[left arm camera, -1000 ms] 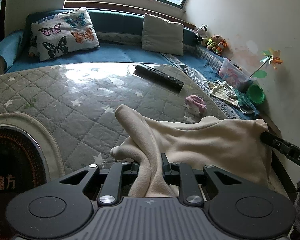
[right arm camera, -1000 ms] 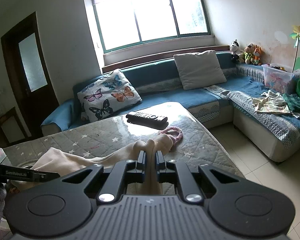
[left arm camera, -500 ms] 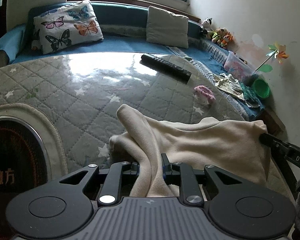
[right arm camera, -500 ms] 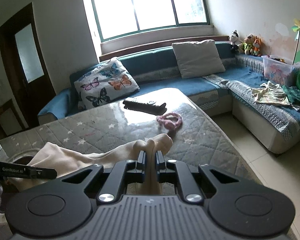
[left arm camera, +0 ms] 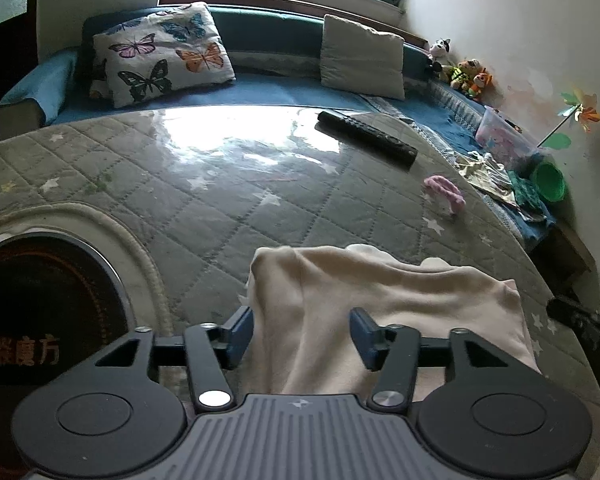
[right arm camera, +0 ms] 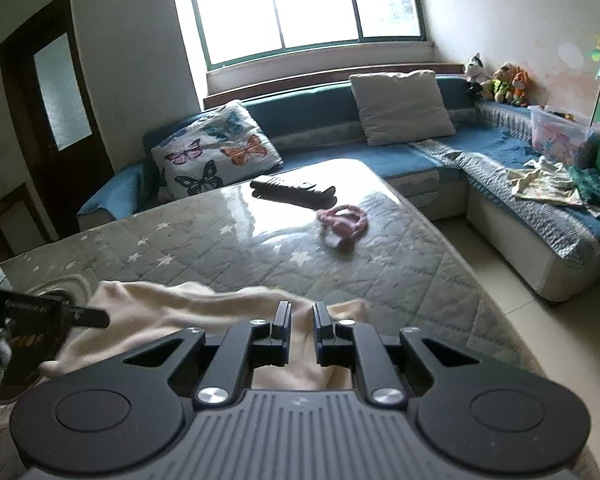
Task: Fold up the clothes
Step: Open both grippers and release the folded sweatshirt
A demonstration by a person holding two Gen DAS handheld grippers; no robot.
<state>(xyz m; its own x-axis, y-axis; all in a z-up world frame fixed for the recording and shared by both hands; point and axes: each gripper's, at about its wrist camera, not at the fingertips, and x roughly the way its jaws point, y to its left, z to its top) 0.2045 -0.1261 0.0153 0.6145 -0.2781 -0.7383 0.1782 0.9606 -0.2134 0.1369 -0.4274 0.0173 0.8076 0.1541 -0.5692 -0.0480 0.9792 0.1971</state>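
A cream garment (left arm camera: pixel 380 300) lies bunched on the near edge of the grey quilted table (left arm camera: pixel 228 200). My left gripper (left arm camera: pixel 302 330) is open, its jaws wide apart on either side of a fold of the cloth. My right gripper (right arm camera: pixel 300 320) has its jaws slightly apart with the cream garment (right arm camera: pixel 172 304) between them; the cloth looks slack. The right gripper's tip shows at the right edge of the left wrist view (left arm camera: pixel 580 320). The left gripper's tip shows at the left of the right wrist view (right arm camera: pixel 80 316).
A black remote (left arm camera: pixel 366 136) and a pink cloth item (left arm camera: pixel 446 194) lie farther out on the table. A round dark heater (left arm camera: pixel 40 312) sits in the table at left. A blue sofa (right arm camera: pixel 420 152) with cushions, clothes and toys wraps around behind and to the right.
Both grippers have moved back and down toward the near table edge. The left gripper has opened and let go of the cloth. The right jaws have parted slightly. The garment now lies on the table.
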